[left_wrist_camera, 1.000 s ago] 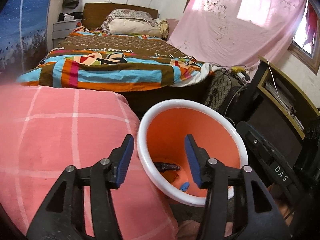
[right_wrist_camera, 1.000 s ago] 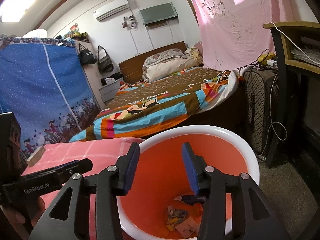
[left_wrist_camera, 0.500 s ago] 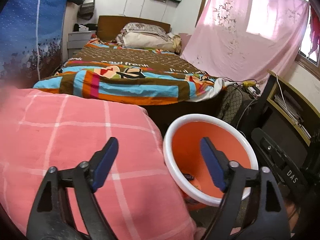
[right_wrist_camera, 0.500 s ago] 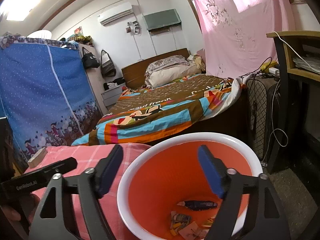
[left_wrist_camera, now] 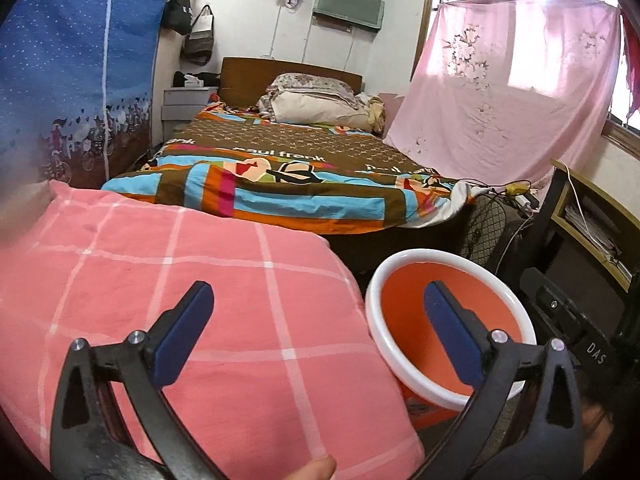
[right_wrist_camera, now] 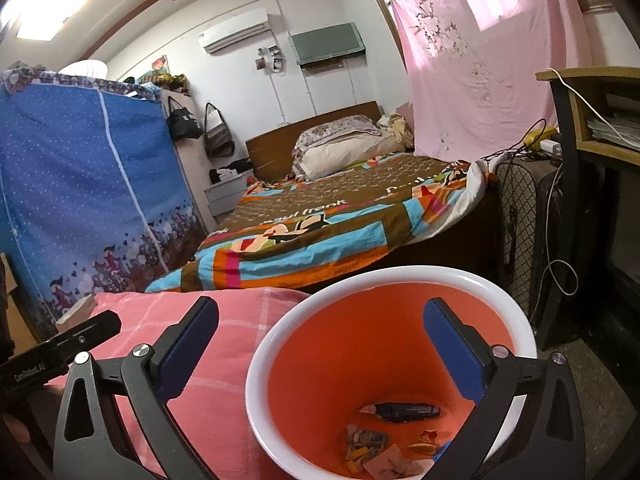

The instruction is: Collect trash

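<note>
In your left wrist view, the left gripper (left_wrist_camera: 318,330) is spread wide and grasps nothing; one blue pad hangs over the pink checked cover (left_wrist_camera: 168,280), the other over the orange bin (left_wrist_camera: 404,368) with the white rim. The bin stands just beside the cover, its mouth is turned up and a little toward the camera, and its bottom is hidden here, so you cannot see any trash. On the black right gripper body at the right edge you can read "DAS", and on the bedspread (left_wrist_camera: 304,172) "paul frank". In your right wrist view, the right gripper (right_wrist_camera: 320,334) is also wide apart and empty, above the mouth of the bin (right_wrist_camera: 400,276). At the bottom lies a dark tube-like wrapper (right_wrist_camera: 404,412), its long axis almost level, the pointed end to the left. Beside it are small paper scraps (right_wrist_camera: 384,456); their print is too small to read. On the left gripper's body you read "GenRobot.AI".
</note>
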{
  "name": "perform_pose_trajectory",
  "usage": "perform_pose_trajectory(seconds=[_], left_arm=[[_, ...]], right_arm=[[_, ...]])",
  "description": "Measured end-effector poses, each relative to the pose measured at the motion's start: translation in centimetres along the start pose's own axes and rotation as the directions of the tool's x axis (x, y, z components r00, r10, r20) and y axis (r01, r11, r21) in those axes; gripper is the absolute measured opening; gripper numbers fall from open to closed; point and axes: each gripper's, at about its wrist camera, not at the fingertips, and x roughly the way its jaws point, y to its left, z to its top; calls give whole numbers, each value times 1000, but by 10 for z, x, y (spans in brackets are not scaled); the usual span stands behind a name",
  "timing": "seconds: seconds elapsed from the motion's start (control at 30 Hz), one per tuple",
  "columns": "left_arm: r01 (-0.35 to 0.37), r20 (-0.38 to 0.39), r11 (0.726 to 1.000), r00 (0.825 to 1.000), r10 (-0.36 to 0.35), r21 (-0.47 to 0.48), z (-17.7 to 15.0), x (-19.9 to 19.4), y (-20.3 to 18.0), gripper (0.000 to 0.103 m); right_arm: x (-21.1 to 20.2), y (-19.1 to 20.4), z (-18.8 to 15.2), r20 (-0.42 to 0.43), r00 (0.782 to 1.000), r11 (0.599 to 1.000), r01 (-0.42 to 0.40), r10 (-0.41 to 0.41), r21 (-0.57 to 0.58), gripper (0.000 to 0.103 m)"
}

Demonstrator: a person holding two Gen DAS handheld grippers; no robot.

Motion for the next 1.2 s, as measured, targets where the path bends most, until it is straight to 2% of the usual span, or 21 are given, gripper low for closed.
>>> perform_pose_trajectory(seconds=[0.63, 1.2], left_arm=[[-75, 16, 997, 997, 75, -34, -24, -36, 40, 103], [-144, 73, 989, 986, 147, -43, -46, -85, 65, 103]], right_arm=[[-8, 41, -15, 6, 999, 996, -50, 51, -76, 103], [-46, 79, -28, 107, 991, 979, -61, 84, -197, 103]])
